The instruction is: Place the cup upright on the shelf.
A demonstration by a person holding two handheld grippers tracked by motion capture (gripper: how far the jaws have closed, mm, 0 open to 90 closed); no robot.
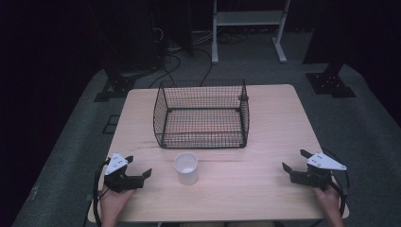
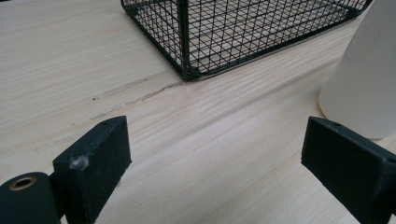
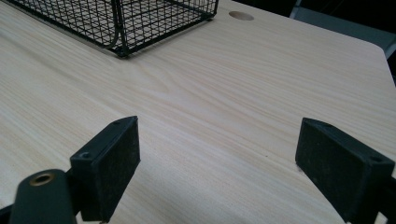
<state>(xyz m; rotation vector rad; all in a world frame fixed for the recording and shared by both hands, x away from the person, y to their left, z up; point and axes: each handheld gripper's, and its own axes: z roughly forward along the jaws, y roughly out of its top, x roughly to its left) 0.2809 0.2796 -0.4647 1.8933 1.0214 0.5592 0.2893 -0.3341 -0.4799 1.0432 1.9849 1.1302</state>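
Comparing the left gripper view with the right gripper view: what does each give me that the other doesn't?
The left gripper view alone has the white cup, standing upright just past the left gripper and off to the side of its open jaws, plus a dark scratch line on the wood near the basket's corner. The right gripper view alone has a round hole in the tabletop beyond the basket and the table's rounded far corner. Both share the pale wooden table, a corner of the black wire basket, and a pair of open jaws with nothing between them, as on the right gripper.

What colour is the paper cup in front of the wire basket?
White; the paper cup shows best in the high view.
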